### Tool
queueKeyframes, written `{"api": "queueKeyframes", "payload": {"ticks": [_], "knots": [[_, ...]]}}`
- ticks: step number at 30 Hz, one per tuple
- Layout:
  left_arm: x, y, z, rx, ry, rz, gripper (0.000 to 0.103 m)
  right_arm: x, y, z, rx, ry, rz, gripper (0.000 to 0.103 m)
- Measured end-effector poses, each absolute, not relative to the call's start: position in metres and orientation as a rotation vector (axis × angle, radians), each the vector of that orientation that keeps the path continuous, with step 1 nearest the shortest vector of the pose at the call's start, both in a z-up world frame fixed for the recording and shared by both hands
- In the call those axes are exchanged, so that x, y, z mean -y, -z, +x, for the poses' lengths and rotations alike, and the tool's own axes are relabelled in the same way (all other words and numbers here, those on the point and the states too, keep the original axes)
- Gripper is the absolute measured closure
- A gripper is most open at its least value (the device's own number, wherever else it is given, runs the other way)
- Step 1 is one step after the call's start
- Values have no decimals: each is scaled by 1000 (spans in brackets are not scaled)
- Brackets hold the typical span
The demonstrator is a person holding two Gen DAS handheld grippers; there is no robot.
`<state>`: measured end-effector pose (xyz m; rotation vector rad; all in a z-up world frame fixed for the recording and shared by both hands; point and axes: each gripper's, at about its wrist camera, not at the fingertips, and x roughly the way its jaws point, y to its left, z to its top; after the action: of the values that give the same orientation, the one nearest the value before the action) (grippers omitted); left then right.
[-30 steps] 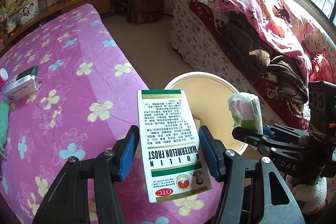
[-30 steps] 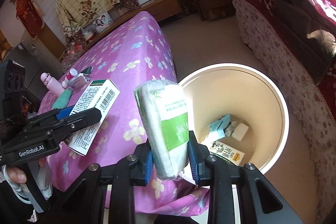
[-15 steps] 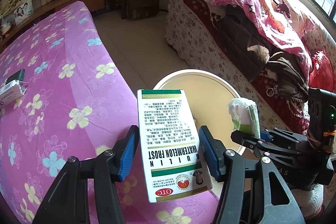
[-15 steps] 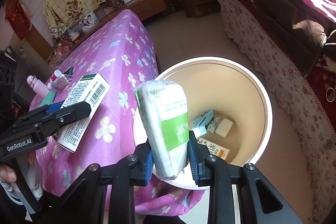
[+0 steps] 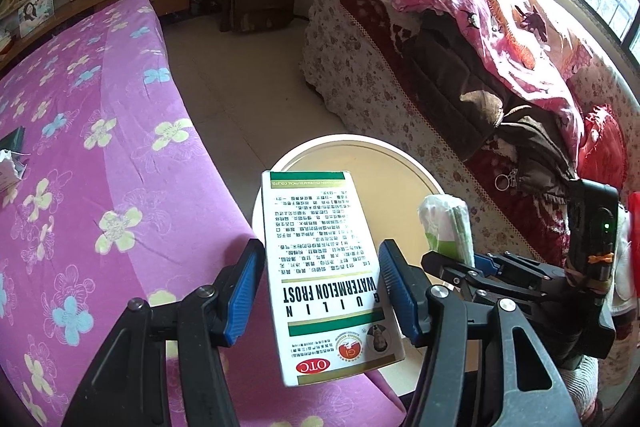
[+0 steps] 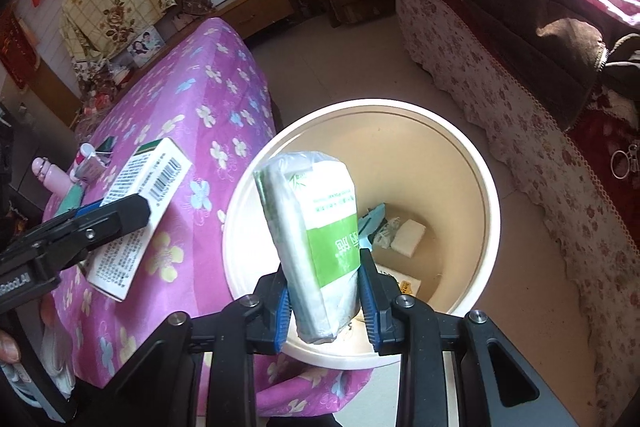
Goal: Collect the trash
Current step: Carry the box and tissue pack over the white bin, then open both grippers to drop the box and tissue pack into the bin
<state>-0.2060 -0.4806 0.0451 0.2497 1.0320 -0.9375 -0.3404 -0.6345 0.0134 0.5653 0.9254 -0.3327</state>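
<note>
Trash in the right claw (image 6: 323,301): a green-and-white tissue pack (image 6: 316,227), upright between the blue pads; the jaws are opening, and the pack sits over the near inner edge of the cream bin (image 6: 486,195).
Trash in the left claw (image 5: 318,297): a white medicine box (image 5: 326,275), clamped across its width, tilted forward, held over the purple bedspread (image 5: 100,155) with its far end at the bin's rim.
Bin contents: a few scraps already lie at the bottom.
Risk, right: the pack hangs close to the near rim, so on release it could strike the lip and tip out onto the floor.
Risk, left: let go here, the box would likely drop on the bed edge or rim, not inside.
Risk, both: the claws sit just beside each other and could knock together.
</note>
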Motion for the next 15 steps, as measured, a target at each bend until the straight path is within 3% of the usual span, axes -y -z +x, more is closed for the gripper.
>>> {"api": "queueKeyframes", "payload": {"ticks": [1, 3, 15], "knots": [[480, -45, -206, -1031, 936, 249, 42, 635, -12, -340, -930, 336, 570, 64], [480, -44, -206, -1036, 942, 246, 42, 636, -11, -340, -935, 347, 575, 30], [457, -46, -195, -1044, 908, 203, 40, 628, -20, -342, -916, 359, 562, 30]]}}
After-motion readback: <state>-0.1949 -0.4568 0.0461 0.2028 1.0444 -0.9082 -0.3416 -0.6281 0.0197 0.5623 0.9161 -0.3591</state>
